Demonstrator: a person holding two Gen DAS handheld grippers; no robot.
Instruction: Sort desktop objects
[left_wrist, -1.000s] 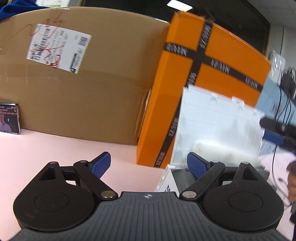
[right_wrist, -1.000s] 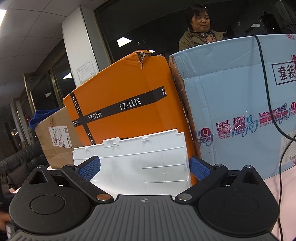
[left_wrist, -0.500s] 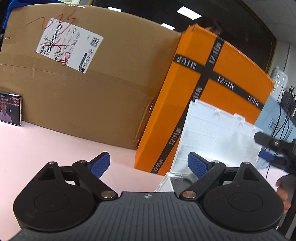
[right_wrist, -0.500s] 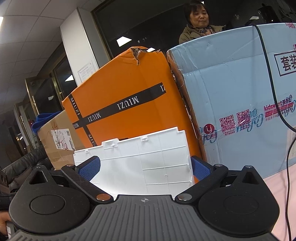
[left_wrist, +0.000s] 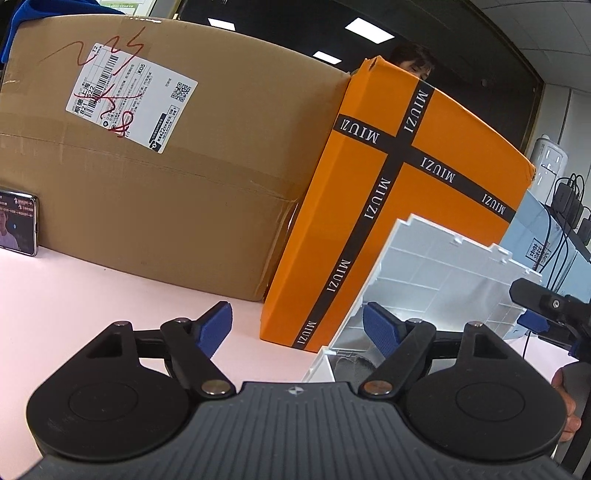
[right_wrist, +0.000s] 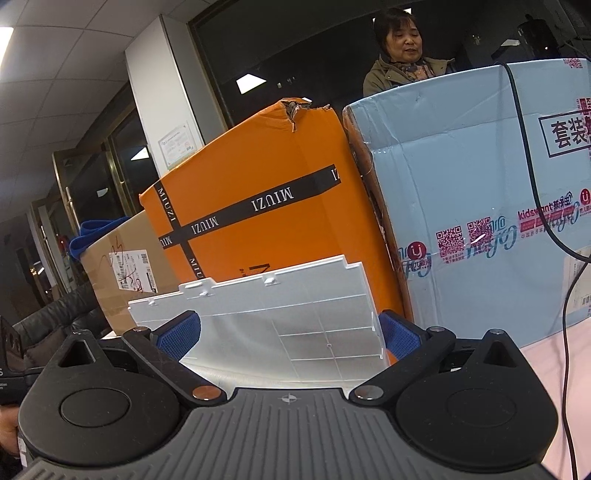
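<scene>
The white plastic organizer box (right_wrist: 280, 325) sits on the pink tabletop (left_wrist: 66, 306) with its ribbed lid raised, the lid standing nearly upright and leaning back toward the orange box (right_wrist: 266, 214) just behind it. The lid's long edge runs left to right across the right wrist view, its notched top rim uppermost; in the left wrist view the same organizer box (left_wrist: 443, 269) shows edge-on at the right, a corner of its white base (left_wrist: 321, 363) peeking out low beside the fingers. What lies inside the base cannot be made out (only a grey blur shows there).

The right gripper (right_wrist: 290, 332) faces the lid squarely with its blue pads spread wide, one near each end of the lid, holding nothing. The left gripper (left_wrist: 297, 325) is also spread wide and empty, over bare table in front of the orange box's near corner. The right gripper shows in the left view as a dark shape at the far right.

Left of the orange box stands a brown carton (left_wrist: 166, 166) with a shipping label, a phone (left_wrist: 17, 227) propped against it. To the right stands a pale blue box (right_wrist: 480, 192) with a black cable (right_wrist: 532, 166) draped across it. A person (right_wrist: 402, 62) stands behind the boxes.
</scene>
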